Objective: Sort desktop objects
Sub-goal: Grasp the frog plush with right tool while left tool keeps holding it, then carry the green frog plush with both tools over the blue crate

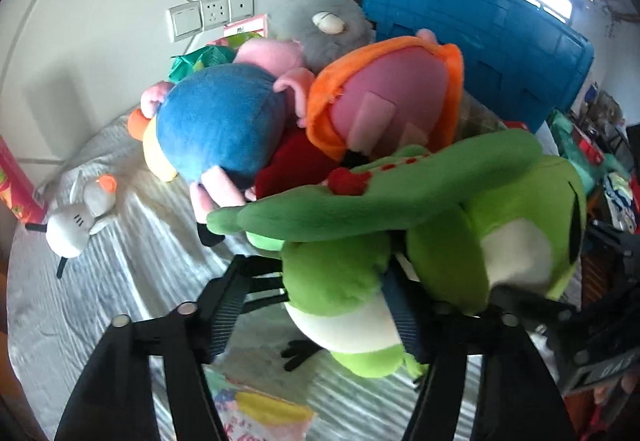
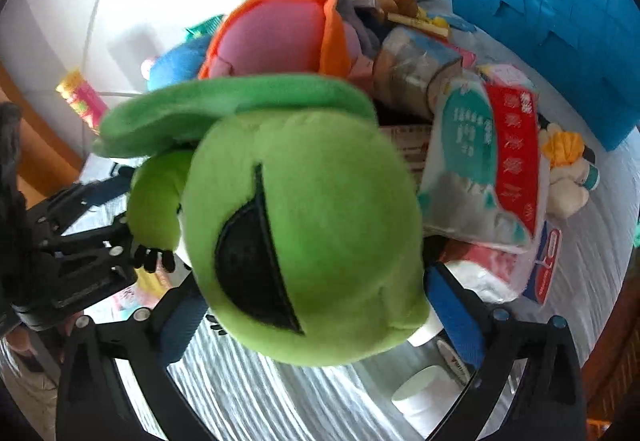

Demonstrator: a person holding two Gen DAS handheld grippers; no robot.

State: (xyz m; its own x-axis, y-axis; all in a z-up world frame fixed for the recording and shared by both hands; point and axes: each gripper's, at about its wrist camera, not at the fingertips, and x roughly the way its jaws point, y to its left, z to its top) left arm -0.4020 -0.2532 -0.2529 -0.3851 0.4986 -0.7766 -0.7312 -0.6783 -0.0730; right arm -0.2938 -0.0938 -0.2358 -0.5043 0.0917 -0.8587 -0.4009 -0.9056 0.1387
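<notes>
Both grippers clamp the green dinosaur plush (image 2: 304, 225), left gripper (image 1: 320, 305) on its body, right gripper (image 2: 320, 305) around its head, held beside the plush pile (image 1: 248, 113); carry it level; loosen both jaws together.

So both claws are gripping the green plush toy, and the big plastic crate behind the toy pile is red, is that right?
Not quite: the crate is blue, not red, as the left wrist view shows behind the pile. The rest holds. The left claw and the right claw each have the green plush toy between their fingers.
</notes>
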